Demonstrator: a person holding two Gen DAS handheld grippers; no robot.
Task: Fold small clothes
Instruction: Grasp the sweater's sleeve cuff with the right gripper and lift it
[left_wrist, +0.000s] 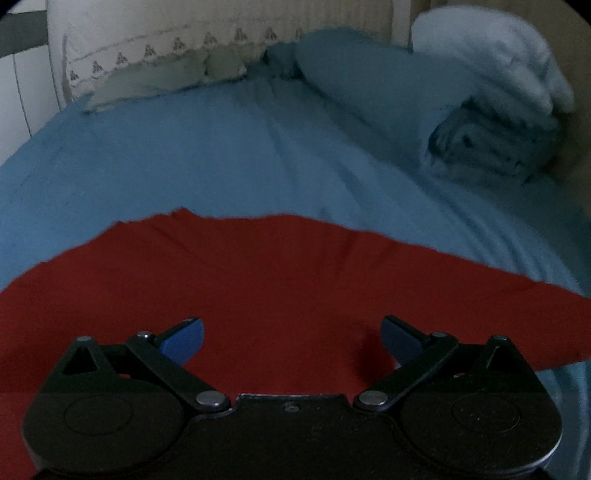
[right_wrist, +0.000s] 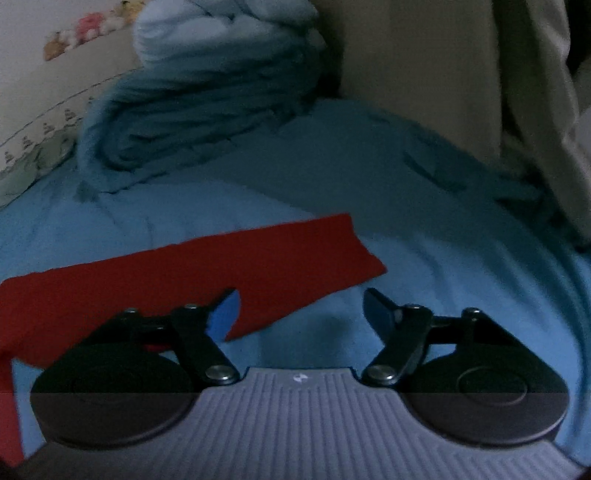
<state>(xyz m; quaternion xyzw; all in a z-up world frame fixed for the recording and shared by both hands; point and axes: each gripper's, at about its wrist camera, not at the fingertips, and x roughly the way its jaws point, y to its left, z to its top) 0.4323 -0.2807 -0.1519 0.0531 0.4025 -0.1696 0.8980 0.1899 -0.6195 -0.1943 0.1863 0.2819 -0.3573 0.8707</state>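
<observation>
A red garment lies spread flat on the blue bedsheet. In the left wrist view my left gripper hovers over its near part, jaws wide apart, blue pads on either side with only flat red cloth below them. In the right wrist view the red garment reaches in from the left as a long strip, perhaps a sleeve. My right gripper stands open at that strip's near edge. Its left fingertip overlaps the red cloth and its right one is over bare sheet. Nothing is pinched.
A rolled blue duvet with a pale blanket on top lies at the far right of the bed. A white patterned pillow leans at the head. The duvet roll and a beige curtain show in the right wrist view.
</observation>
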